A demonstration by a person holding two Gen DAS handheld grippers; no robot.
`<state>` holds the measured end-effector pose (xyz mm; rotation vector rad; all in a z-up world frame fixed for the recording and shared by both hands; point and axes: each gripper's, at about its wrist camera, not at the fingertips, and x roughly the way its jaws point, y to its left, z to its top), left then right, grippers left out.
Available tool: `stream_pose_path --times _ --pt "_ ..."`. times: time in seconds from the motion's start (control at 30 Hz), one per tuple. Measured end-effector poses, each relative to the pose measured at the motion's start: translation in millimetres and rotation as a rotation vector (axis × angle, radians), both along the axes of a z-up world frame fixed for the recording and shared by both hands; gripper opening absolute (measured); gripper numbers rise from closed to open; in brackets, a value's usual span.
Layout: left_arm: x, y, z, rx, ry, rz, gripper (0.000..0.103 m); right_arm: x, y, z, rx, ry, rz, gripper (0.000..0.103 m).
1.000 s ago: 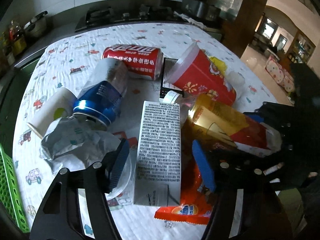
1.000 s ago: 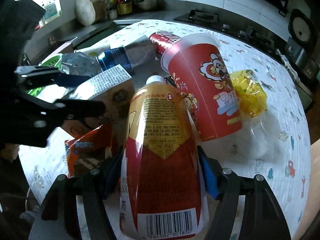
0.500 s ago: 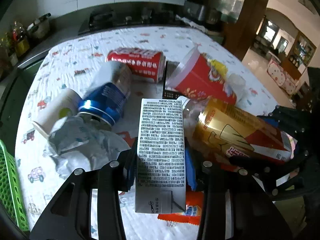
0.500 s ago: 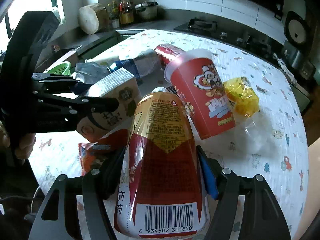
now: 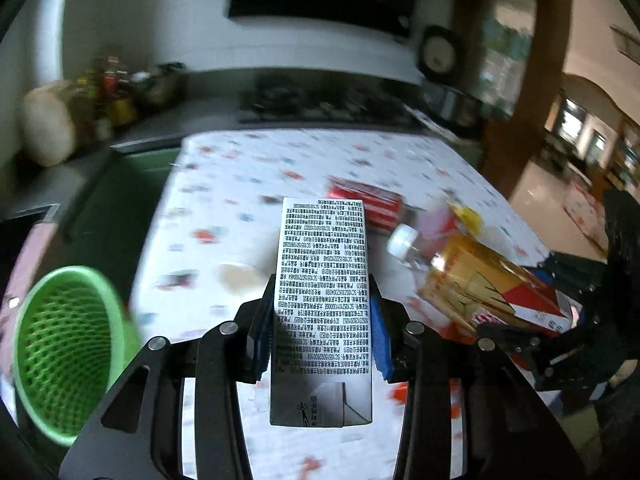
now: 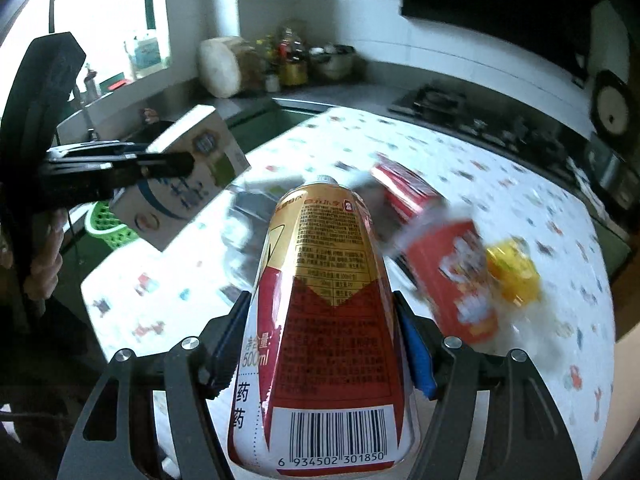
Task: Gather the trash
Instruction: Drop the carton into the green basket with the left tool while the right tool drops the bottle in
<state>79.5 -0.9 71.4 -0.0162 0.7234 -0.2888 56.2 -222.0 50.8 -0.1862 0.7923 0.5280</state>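
My left gripper [image 5: 322, 332] is shut on a white drink carton [image 5: 323, 280] printed with black text, held up above the table. It also shows in the right wrist view [image 6: 188, 184], at the left. My right gripper [image 6: 324, 344] is shut on a gold and red bottle [image 6: 326, 320] with a white cap, lifted off the table. The bottle shows in the left wrist view [image 5: 480, 284] at the right. A green mesh bin [image 5: 68, 352] stands low at the left, beside the table.
On the patterned tablecloth [image 6: 480, 168] lie a red can [image 6: 404, 192], a red paper cup [image 6: 452, 268], a yellow wrapper [image 6: 512, 268] and a paper cup [image 5: 240, 276]. A kitchen counter with a stove [image 6: 440, 100] runs behind the table.
Both grippers have lifted their loads off the table. The left gripper has closed on the carton and swung left, bringing the green bin into view. The view is motion-blurred.
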Motion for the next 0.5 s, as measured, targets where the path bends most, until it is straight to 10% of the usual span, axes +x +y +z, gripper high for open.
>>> stream_pose_path --times 0.5 --pt "-13 206 -28 0.061 0.044 0.492 0.04 22 168 -4 0.032 0.04 0.237 0.066"
